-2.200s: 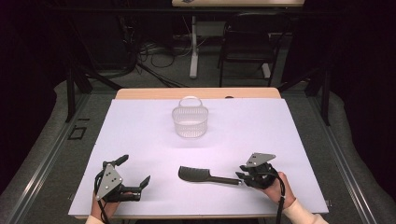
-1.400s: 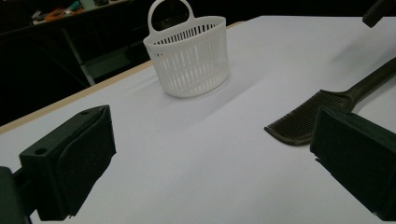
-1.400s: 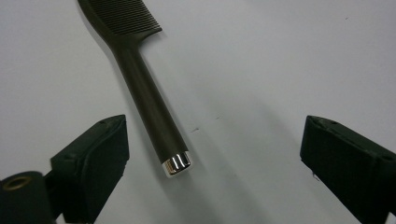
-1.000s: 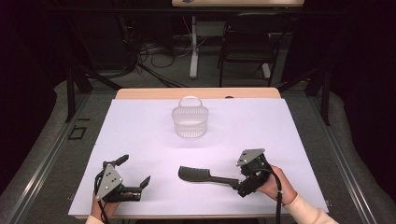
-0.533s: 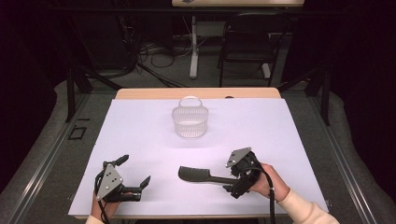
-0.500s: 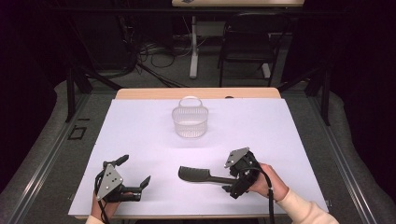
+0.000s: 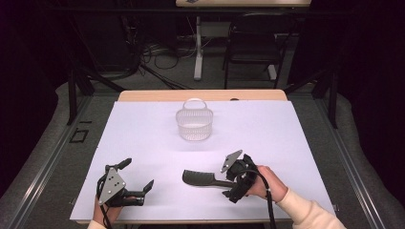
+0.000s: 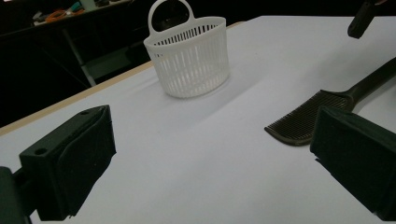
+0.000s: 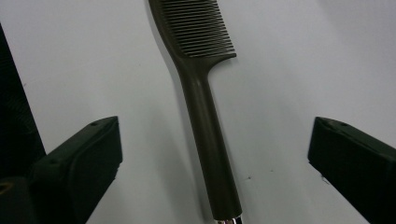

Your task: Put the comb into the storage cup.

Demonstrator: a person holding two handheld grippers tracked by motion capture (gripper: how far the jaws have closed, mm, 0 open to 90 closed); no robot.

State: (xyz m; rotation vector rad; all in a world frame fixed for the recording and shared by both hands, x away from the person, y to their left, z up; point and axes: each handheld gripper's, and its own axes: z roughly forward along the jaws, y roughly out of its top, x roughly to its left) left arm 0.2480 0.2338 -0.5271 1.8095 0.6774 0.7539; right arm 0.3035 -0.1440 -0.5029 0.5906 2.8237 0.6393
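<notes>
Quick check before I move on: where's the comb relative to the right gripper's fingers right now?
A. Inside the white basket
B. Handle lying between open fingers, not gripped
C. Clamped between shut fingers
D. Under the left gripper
B. In the right gripper view the comb lies flat on the table with its handle running up the gap between the right gripper and its wide-open fingers, touching neither.

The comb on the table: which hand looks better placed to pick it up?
The right. Its claw is open with the comb handle lying between its jaws. The left claw sits open off to the side, away from the comb.
</notes>
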